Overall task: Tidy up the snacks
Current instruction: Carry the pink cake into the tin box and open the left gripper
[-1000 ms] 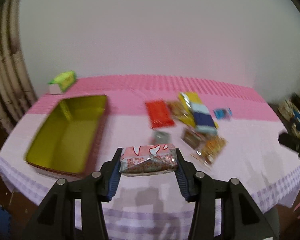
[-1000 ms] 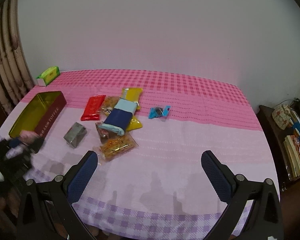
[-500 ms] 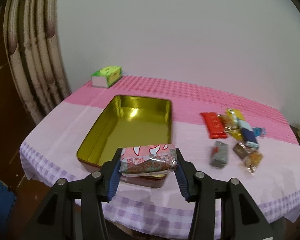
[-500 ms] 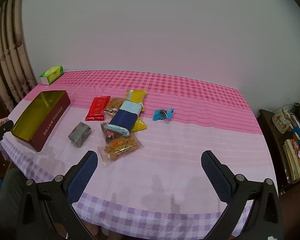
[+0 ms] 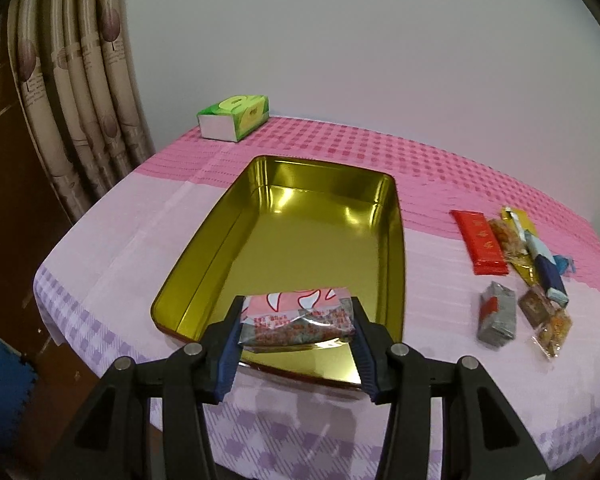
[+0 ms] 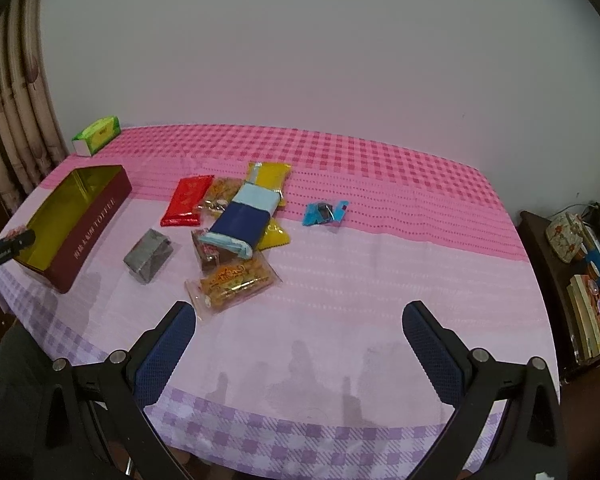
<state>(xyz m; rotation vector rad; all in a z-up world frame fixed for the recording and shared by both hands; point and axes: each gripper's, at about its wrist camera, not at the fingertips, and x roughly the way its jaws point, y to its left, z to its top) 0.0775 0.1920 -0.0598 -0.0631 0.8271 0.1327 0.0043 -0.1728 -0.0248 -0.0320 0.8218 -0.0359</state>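
My left gripper (image 5: 296, 322) is shut on a pink and silver snack packet (image 5: 296, 318), held above the near end of an open gold-lined tin (image 5: 220, 240). The tin shows dark red outside in the right wrist view (image 6: 88, 232), and its inside is bare. My right gripper (image 6: 300, 340) is open and empty above the table's front. Several snacks lie in a cluster: a red packet (image 6: 187, 200), a blue bar (image 6: 242, 220), a grey packet (image 6: 148, 255), an orange packet (image 6: 232, 278) and a small blue candy (image 6: 325, 213).
A green tissue box (image 5: 234, 117) stands at the table's far left corner. A curtain (image 5: 72, 92) hangs left of the table. A dark side shelf with a teapot (image 6: 566, 236) and books stands to the right.
My left gripper has carried the packet leftward, from beside the snack cluster to above the tin's near end. The right gripper has stayed open and nearly still.
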